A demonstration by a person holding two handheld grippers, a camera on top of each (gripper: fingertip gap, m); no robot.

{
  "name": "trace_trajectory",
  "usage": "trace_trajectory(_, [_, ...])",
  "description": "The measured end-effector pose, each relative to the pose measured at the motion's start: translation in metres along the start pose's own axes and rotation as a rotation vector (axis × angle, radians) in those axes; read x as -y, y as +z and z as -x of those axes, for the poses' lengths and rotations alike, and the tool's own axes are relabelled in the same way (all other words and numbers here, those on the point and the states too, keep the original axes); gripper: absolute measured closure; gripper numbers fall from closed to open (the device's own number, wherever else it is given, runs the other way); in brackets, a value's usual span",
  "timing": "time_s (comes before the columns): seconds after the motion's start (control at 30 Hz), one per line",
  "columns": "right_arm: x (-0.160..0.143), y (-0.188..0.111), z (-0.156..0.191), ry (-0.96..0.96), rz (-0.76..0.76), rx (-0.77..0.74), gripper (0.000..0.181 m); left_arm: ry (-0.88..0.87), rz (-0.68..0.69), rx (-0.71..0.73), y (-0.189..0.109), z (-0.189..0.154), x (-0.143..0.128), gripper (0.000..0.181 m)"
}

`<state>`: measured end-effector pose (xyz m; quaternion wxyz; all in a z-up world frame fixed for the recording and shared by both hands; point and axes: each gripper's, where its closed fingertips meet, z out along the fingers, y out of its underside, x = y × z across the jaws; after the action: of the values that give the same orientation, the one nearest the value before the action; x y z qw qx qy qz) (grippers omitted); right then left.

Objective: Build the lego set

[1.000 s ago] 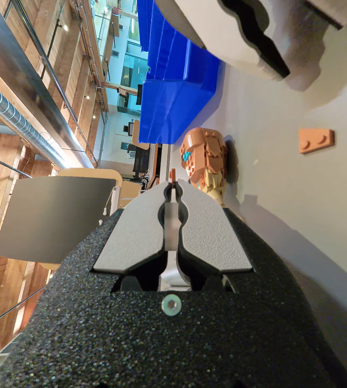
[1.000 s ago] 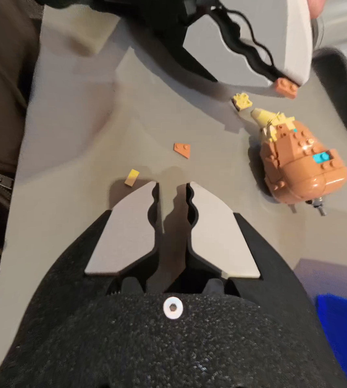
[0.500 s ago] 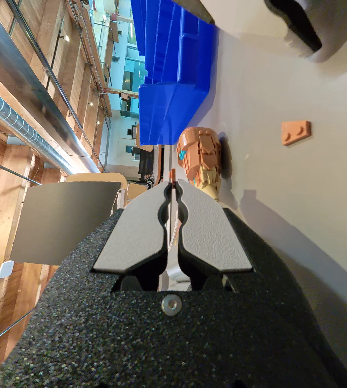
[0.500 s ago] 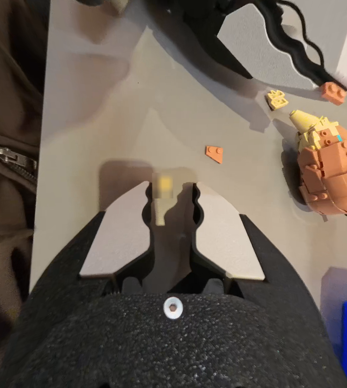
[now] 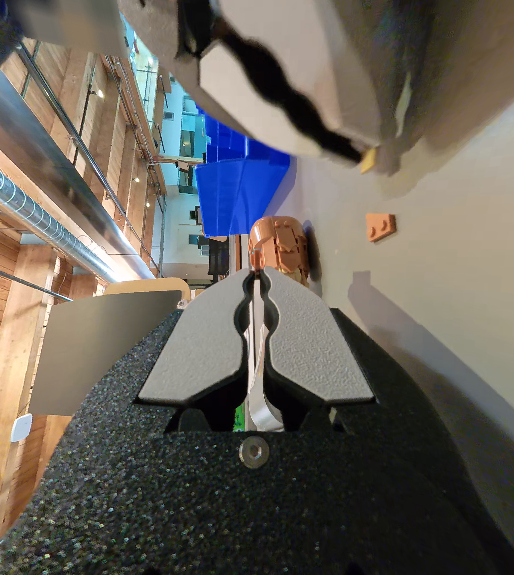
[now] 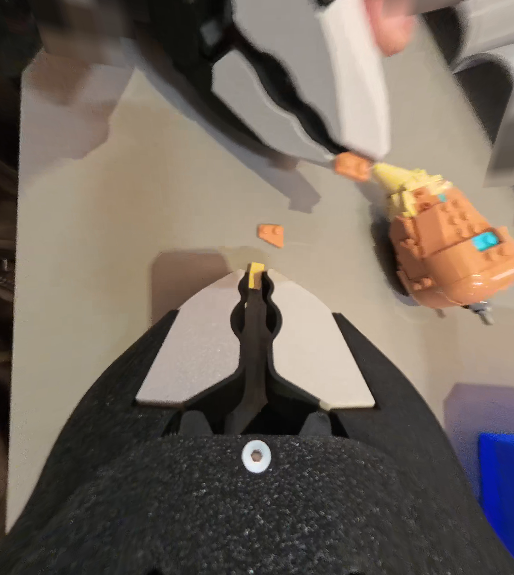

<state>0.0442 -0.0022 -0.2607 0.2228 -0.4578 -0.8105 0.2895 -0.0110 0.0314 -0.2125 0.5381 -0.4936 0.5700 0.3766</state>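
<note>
The right gripper pinches a small yellow piece at its fingertips, just above the grey table. The left gripper is clamped on a small orange brick, which touches the pale yellow tip of the orange lego model lying on its side. A loose orange wedge plate lies between both grippers, with a blue bin beyond the model.

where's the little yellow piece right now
In the right wrist view, the yellow piece is pinched at the tips of the right gripper, just short of the loose orange wedge plate on the table.
</note>
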Motion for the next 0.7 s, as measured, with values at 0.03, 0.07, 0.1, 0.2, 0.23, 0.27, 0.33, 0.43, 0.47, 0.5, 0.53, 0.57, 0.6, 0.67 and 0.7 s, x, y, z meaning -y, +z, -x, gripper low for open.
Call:
trace_trajectory(0.03, [0.006, -0.005, -0.007, 0.015, -0.033, -0.010, 0.173, 0.001, -0.004, 0.001, 0.000, 0.000, 0.001, 0.178])
trace_trajectory(0.07, [0.014, -0.010, -0.014, 0.030, -0.067, -0.024, 0.173, 0.002, -0.008, 0.003, 0.000, 0.000, 0.002, 0.178])
trace_trajectory(0.1, [0.021, -0.015, -0.021, 0.038, -0.098, -0.036, 0.173, 0.004, -0.012, 0.007, 0.000, 0.000, 0.004, 0.178])
trace_trajectory(0.2, [0.039, -0.027, -0.032, 0.036, -0.165, -0.044, 0.173, 0.005, -0.033, 0.013, -0.001, 0.001, 0.009, 0.178])
trace_trajectory(0.23, [0.043, -0.029, -0.034, 0.034, -0.177, -0.043, 0.173, 0.007, -0.036, 0.016, -0.002, 0.001, 0.010, 0.178])
trace_trajectory(0.27, [0.046, -0.030, -0.035, 0.029, -0.188, -0.039, 0.174, 0.009, -0.040, 0.019, -0.002, 0.002, 0.012, 0.178])
trace_trajectory(0.33, [0.051, -0.029, -0.036, 0.026, -0.195, -0.031, 0.173, 0.014, -0.050, 0.020, -0.002, 0.001, 0.015, 0.178])
trace_trajectory(0.43, [0.051, -0.025, -0.035, 0.022, -0.177, -0.017, 0.173, 0.027, -0.062, 0.020, -0.003, 0.000, 0.019, 0.178])
trace_trajectory(0.47, [0.050, -0.023, -0.034, 0.024, -0.166, -0.005, 0.173, 0.028, -0.066, 0.022, -0.003, 0.001, 0.020, 0.178])
trace_trajectory(0.5, [0.049, -0.022, -0.033, 0.032, -0.157, 0.007, 0.173, 0.028, -0.068, 0.022, -0.003, 0.001, 0.021, 0.178])
trace_trajectory(0.53, [0.049, -0.021, -0.033, 0.038, -0.156, 0.017, 0.174, 0.031, -0.069, 0.022, -0.003, 0.001, 0.021, 0.178])
trace_trajectory(0.57, [0.049, -0.021, -0.032, 0.044, -0.157, 0.025, 0.174, 0.033, -0.070, 0.023, -0.004, 0.001, 0.022, 0.178])
trace_trajectory(0.6, [0.050, -0.022, -0.033, 0.050, -0.159, 0.030, 0.174, 0.033, -0.072, 0.024, -0.004, 0.001, 0.023, 0.178])
trace_trajectory(0.67, [0.050, -0.022, -0.032, 0.057, -0.157, 0.040, 0.174, 0.032, -0.076, 0.023, -0.004, 0.001, 0.024, 0.178])
trace_trajectory(0.7, [0.050, -0.022, -0.032, 0.059, -0.155, 0.043, 0.174, 0.034, -0.076, 0.022, -0.003, 0.001, 0.024, 0.178])
